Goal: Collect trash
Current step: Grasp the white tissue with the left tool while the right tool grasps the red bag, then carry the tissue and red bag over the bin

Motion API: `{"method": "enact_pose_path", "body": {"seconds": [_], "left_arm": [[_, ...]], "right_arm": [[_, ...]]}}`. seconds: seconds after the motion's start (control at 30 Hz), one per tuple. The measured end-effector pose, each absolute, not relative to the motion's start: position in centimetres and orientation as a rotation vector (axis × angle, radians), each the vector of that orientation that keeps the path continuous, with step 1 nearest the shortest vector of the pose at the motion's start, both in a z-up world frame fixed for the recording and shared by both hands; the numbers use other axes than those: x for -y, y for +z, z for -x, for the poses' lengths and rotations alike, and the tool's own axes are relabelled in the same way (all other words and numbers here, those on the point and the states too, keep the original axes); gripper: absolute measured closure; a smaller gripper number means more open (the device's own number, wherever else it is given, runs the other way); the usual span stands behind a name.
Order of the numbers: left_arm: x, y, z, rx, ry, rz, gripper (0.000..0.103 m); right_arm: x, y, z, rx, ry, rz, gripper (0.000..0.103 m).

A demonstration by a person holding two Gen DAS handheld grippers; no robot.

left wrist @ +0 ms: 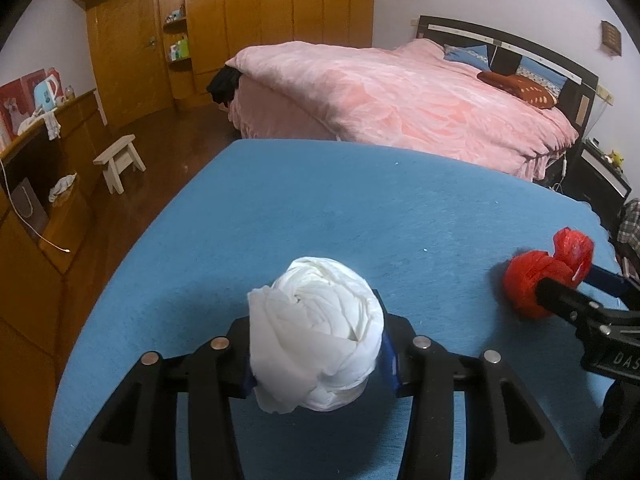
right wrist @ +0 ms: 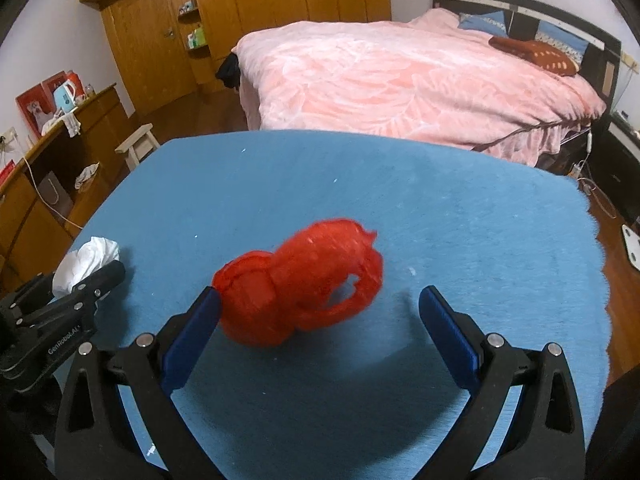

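A knotted white plastic bag [left wrist: 316,336] sits between the fingers of my left gripper [left wrist: 318,354], which is shut on it, on the blue table cover [left wrist: 340,208]. It also shows in the right wrist view [right wrist: 86,260]. A crumpled red plastic bag [right wrist: 300,284] lies on the cover between the wide-open fingers of my right gripper [right wrist: 320,312], touching the left pad [right wrist: 192,336] and blurred. The right pad stands apart from it. The red bag [left wrist: 548,272] and right gripper also show at the right of the left wrist view.
A bed with a pink quilt [left wrist: 400,92] stands beyond the table's far edge. Wooden wardrobes [left wrist: 260,12] line the back wall. A white stool [left wrist: 120,160] and a low wooden cabinet [left wrist: 44,184] stand to the left on the wooden floor.
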State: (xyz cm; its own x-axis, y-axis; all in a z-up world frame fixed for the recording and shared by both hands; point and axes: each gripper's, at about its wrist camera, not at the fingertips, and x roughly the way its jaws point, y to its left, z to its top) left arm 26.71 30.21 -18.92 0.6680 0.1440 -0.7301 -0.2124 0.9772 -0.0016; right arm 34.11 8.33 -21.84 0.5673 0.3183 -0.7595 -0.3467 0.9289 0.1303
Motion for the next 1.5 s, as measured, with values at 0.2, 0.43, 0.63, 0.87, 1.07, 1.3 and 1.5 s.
{"method": "enact_pose_path", "body": {"seconds": [0.2, 0.43, 0.63, 0.87, 1.07, 1.3, 1.5], "left_arm": [[-30.3, -19.0, -26.6, -0.821, 0.199, 0.087, 0.057], [-30.2, -18.7, -26.3, -0.809, 0.198, 0.08, 0.057], [-29.3, -17.4, -25.7, -0.781, 0.188, 0.078, 0.057], [-26.8, -15.3, -24.4, -0.744, 0.155, 0.062, 0.057], [-24.4, -13.4, -23.0, -0.726, 0.129, 0.06, 0.057], [-20.7, -11.2, -20.8, -0.701, 0.084, 0.043, 0.057], [-17.6, -9.6, -18.6, -0.672, 0.047, 0.035, 0.057]], "right_arm": [[-9.2, -21.9, -34.0, -0.906, 0.465, 0.023, 0.03], [-10.0, -21.1, -33.4, -0.913, 0.547, 0.037, 0.065], [-8.7, -19.4, -32.4, -0.885, 0.541, 0.017, 0.065], [-6.3, -17.5, -30.6, -0.848, 0.525, 0.008, 0.065], [-3.7, -15.5, -28.1, -0.818, 0.512, -0.008, 0.065], [-0.2, -12.9, -24.7, -0.769, 0.503, -0.034, 0.065], [2.9, -11.0, -21.5, -0.742, 0.485, -0.049, 0.065]]}}
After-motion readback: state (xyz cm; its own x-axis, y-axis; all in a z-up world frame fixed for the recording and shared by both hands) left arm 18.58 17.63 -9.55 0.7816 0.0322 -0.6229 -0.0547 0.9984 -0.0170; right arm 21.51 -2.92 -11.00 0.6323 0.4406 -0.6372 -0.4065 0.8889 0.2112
